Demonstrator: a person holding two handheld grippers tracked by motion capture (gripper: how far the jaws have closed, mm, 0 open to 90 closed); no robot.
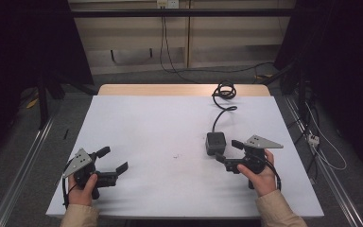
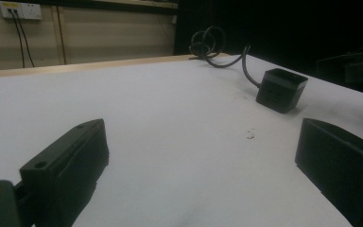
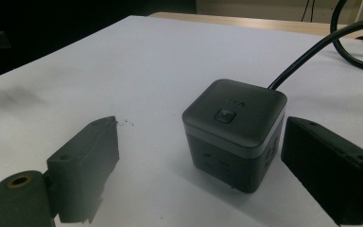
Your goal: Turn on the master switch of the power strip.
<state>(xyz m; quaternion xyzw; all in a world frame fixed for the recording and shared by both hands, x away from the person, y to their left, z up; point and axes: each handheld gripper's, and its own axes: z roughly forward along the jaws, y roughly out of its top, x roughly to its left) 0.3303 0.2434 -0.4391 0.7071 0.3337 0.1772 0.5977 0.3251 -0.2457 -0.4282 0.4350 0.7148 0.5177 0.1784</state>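
- At the left of the white table (image 1: 137, 127), a hand (image 1: 82, 191) holds the left gripper (image 1: 116, 160) low over the surface near the front edge. Its jaws stand wide apart with nothing between them, and it is well apart from everything else, so it looks parked and waiting.
- Between the two grippers, a small pale speck (image 1: 176, 155) lies on the bare tabletop.
- Right of centre sits a dark cube-shaped power socket (image 1: 215, 142), upright, with a button on top and outlets on its sides.
- Its black cable (image 1: 219, 116) runs away toward the far edge and ends in a loose coil (image 1: 225, 90), which leaves slack so the cube can probably be moved.
- At the right, the other hand (image 1: 263, 178) aims the right gripper (image 1: 227, 151) at the cube. Its jaws are spread wider than the cube and sit just beside it, one close to its near side, not yet gripping; this looks like lining up for a grasp.
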